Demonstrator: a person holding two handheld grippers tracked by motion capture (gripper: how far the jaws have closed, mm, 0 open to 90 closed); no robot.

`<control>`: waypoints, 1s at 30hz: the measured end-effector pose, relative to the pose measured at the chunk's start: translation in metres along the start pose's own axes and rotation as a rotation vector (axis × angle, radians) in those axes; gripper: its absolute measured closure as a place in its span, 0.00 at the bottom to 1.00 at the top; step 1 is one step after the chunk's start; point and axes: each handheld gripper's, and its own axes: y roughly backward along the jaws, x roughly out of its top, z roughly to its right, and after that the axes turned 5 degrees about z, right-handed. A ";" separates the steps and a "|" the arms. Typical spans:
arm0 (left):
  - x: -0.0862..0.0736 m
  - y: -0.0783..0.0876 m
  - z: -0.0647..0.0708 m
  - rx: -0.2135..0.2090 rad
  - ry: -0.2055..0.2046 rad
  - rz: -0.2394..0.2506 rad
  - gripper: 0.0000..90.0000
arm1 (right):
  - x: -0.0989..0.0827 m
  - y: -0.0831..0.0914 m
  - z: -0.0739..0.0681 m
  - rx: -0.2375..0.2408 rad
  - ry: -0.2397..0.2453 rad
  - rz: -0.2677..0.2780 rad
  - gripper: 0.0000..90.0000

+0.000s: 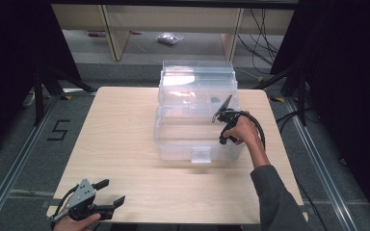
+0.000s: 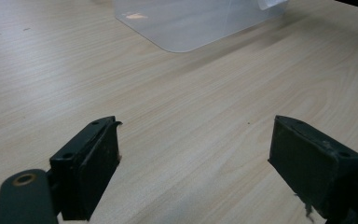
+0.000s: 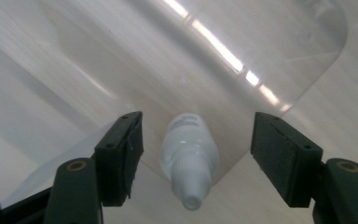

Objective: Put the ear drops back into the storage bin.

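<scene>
Right tool (image 3: 196, 161), centre-right, stands open inside the clear bin (image 1: 173, 139), a small white bottle (image 3: 189, 156) lying free between its jaws; left tool (image 1: 107, 192) gapes at the worktop (image 1: 125, 115)'s lower-left edge.

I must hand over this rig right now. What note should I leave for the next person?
Right gripper: inside the clear plastic box, jaws open, not pressing on the small white bottle that lies between them on the box floor.
Left gripper: open, holding nothing, over the bare wooden table near its front edge.
Done: bottle is in the box.
Left: probably lift the right gripper out.
</scene>
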 end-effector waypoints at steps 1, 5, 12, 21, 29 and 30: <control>-0.001 -0.001 0.000 -0.010 0.003 0.018 0.17 | 0.000 0.001 0.000 0.007 -0.018 0.007 0.37; -0.001 -0.001 0.000 -0.008 0.004 0.015 0.17 | 0.002 0.011 0.001 0.009 -0.008 0.049 0.37; -0.001 -0.001 0.000 -0.013 0.002 0.013 0.17 | 0.001 0.022 0.001 0.021 -0.011 0.115 0.32; -0.001 -0.001 0.000 -0.011 0.002 0.014 0.17 | -0.004 0.036 -0.003 0.035 -0.018 0.168 0.29; -0.001 -0.001 0.000 -0.009 0.003 0.012 0.17 | -0.011 0.047 -0.008 0.030 0.001 0.205 0.27; -0.001 -0.001 0.000 -0.006 0.003 0.015 0.17 | -0.012 0.049 -0.008 0.028 0.012 0.207 0.27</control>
